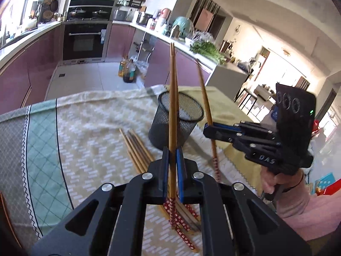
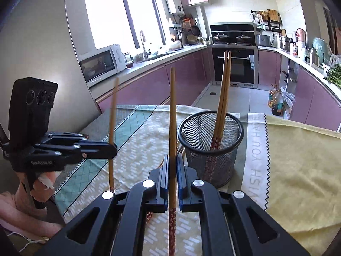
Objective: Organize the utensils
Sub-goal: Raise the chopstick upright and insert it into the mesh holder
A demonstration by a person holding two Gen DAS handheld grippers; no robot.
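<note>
A chopstick [image 1: 172,106] is clamped upright between the pads of the left gripper [image 1: 173,155], its patterned red end hanging below the jaws and its plain tip raised. In the left view two tips seem to show at the top, so whether one stick or a pair is held cannot be told; the right view shows a single shaft. A second chopstick [image 2: 173,128] is pinched the same way in the right gripper [image 2: 173,164], patterned end down. Both are held near vertical, presumably so that they can be dropped handle-first into the cup [image 2: 211,147] — a black mesh holder standing on the cloth [image 1: 89,128] just ahead of both grippers.

Two chopsticks [image 2: 222,98] are already lodged in the cup, leaning against its far rim with patterned ends at the bottom. A loose bundle [image 1: 136,149] is left lying flat on the cloth beside the cup, under the left gripper.

The task is judged partly done. Each held stick would next have to be carried over the rim — a narrow mouth, so a slanted stick might catch on it.
</note>
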